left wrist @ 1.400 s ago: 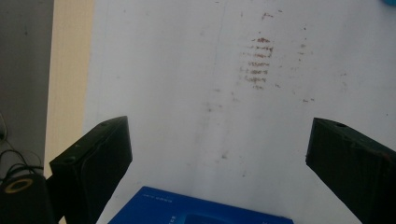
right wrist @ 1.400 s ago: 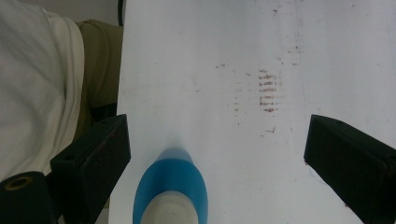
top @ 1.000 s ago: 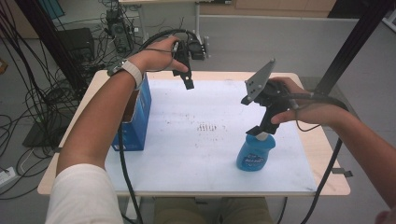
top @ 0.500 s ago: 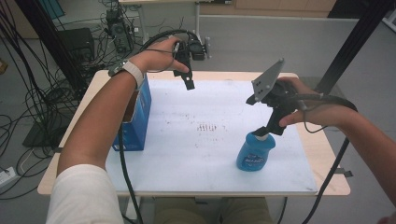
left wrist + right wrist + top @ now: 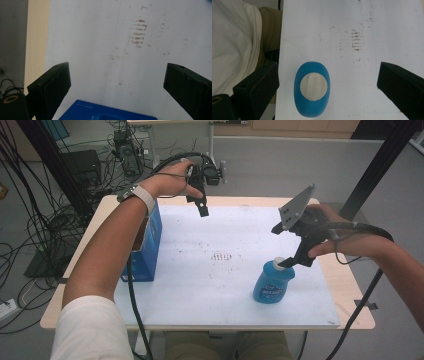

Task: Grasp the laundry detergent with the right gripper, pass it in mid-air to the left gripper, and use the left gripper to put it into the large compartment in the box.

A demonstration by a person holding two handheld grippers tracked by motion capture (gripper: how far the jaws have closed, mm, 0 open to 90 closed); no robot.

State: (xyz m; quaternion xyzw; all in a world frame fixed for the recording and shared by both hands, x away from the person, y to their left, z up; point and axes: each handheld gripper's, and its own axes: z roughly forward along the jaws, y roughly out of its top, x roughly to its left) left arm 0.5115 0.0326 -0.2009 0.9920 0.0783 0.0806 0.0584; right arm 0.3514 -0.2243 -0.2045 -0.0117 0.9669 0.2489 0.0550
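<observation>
Blue plastic bottle (image 5: pixel 273 282) with a white cap (image 5: pixel 281 263) stands upright on the white mat (image 5: pixel 220 285) that covers my desk (image 5: pixel 345 285), toward the near right of the mat. My right tool (image 5: pixel 289 263) hangs just above that cap, jaws spread wide and holding nothing. Seen from the right gripper view, the bottle (image 5: pixel 312 93) lies between the two black jaws, nearer the left one, with clear mat on both sides of it, and its cap (image 5: pixel 314 86) faces the camera. My right hand (image 5: pixel 345 240) grips the tool from the right edge of the desk.

My left tool (image 5: pixel 200 209) is raised over the far edge of the mat, left of centre, well apart from the bottle. Its jaws too stand wide apart and empty, as the left gripper view shows, with the top of a blue box (image 5: pixel 107 113) low between them. That blue box (image 5: pixel 147 247) stands upright at the left edge of the mat, partly behind my left forearm (image 5: pixel 107 255).

A patch of brown marks (image 5: pixel 222 256) lies near the middle of the mat, between box and bottle.
</observation>
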